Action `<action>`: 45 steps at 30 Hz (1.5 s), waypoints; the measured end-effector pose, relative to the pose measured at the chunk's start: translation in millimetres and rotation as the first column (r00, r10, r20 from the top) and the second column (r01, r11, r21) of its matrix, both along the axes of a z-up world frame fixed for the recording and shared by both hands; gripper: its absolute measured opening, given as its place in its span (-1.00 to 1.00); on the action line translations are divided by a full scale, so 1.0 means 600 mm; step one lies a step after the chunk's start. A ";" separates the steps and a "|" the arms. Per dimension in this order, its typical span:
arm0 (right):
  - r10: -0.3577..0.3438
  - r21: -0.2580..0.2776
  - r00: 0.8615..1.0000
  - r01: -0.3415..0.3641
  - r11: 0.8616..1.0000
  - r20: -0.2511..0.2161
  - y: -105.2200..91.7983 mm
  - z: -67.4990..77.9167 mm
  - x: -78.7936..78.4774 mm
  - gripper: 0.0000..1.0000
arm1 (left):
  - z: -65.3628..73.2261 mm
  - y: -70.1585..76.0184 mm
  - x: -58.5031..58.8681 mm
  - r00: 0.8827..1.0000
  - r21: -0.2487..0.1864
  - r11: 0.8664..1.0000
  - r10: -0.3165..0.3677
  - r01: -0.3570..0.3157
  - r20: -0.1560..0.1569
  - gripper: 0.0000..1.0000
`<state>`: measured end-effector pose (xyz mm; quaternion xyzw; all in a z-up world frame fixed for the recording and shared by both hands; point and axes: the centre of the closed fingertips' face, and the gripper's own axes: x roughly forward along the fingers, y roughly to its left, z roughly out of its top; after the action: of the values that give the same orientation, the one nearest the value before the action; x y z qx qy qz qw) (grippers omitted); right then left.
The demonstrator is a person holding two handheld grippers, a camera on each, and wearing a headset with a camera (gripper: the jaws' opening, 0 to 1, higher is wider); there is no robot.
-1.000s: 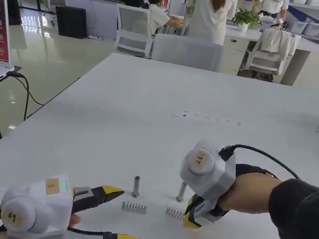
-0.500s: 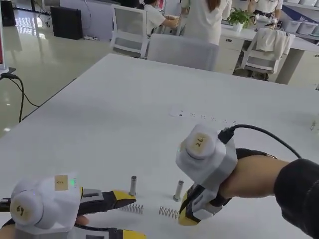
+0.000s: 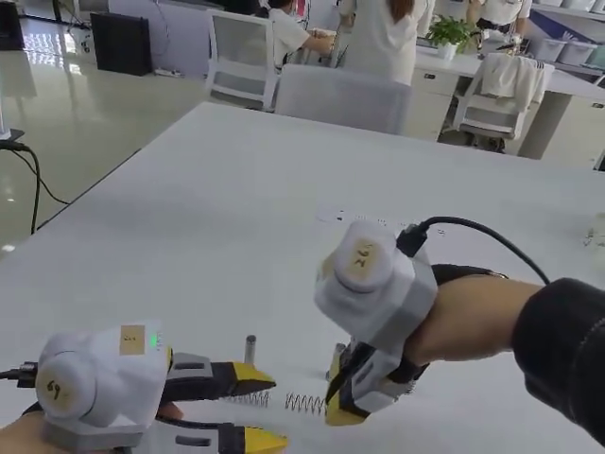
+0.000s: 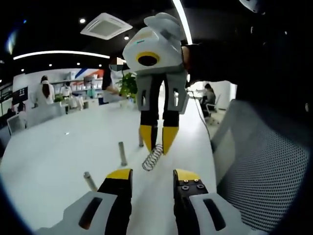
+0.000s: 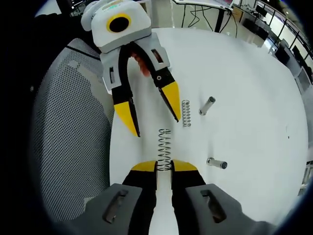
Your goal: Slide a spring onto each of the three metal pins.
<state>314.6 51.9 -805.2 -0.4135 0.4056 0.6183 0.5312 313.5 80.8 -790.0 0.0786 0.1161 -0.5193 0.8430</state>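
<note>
**Spring in the right grip, pins waiting**

The right gripper (image 5: 164, 166) has its fingers (image 5: 145, 167) closed on one end of a spring (image 5: 164, 144). The spring juts forward at lower centre of the right gripper view, its free end toward the left gripper (image 4: 152, 172), whose fingers stand apart around nothing.

To do this step well, I judge, the free coil should be lined up with a pin's axis before it is pushed on. Gripped at one end only, the spring may flex and skid off the tip.

A second spring (image 5: 186, 112) lies loose on the bench (image 3: 284, 189) right of centre, near one pin (image 5: 207, 105). Another pin (image 5: 216, 163) sits at lower right. Nothing is boxed: the parts rest straight on the bench.
</note>
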 end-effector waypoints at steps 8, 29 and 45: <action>0.026 -0.007 1.000 -0.026 1.000 -0.009 0.001 0.004 -0.006 -0.85 | 0.002 -0.011 -0.005 1.000 0.000 1.000 -0.029 0.029 0.009 -0.65; 0.099 -0.025 0.994 -0.100 0.995 -0.041 0.000 0.011 -0.030 -0.84 | 0.000 -0.021 -0.016 0.997 0.015 0.997 -0.075 0.075 0.016 -0.93; 0.094 0.017 0.995 -0.094 0.995 0.011 0.022 0.053 -0.029 -0.84 | 0.000 -0.018 -0.013 0.998 0.023 0.998 -0.061 0.060 0.021 -0.95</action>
<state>297.2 65.2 -773.5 -0.4307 0.3775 0.6441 0.5070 305.5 70.2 -790.2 0.0970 0.1101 -0.5425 0.8272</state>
